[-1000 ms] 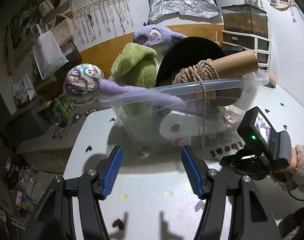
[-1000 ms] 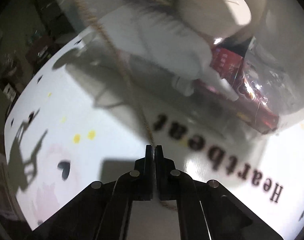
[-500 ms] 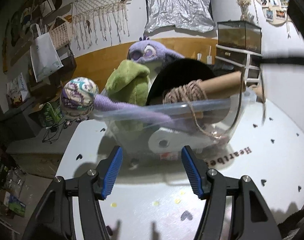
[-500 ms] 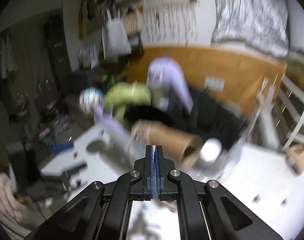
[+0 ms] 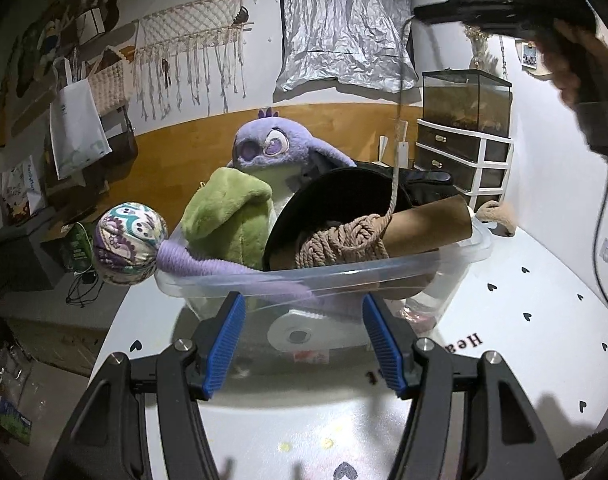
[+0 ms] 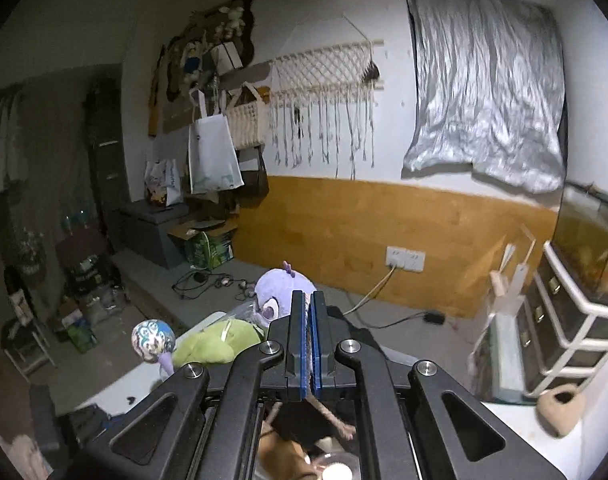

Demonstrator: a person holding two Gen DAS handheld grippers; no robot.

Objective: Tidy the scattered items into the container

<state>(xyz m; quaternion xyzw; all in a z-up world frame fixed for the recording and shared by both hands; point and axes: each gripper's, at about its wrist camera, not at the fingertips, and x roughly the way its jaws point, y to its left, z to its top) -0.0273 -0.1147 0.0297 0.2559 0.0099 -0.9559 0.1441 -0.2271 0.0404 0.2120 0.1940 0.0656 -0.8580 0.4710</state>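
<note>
Left wrist view: the right hand-held gripper (image 5: 428, 12), raised high, is clamped on the loose end of the tan jute twine (image 5: 398, 120), whose coil wraps a brown cardboard tube (image 5: 424, 222) lying in the clear plastic container (image 5: 324, 276) on the white bench (image 5: 524, 320). The left hand-held gripper (image 5: 304, 344) hovers, jaws apart. Pulling higher could drag the tube out or tip the crowded container.
</note>
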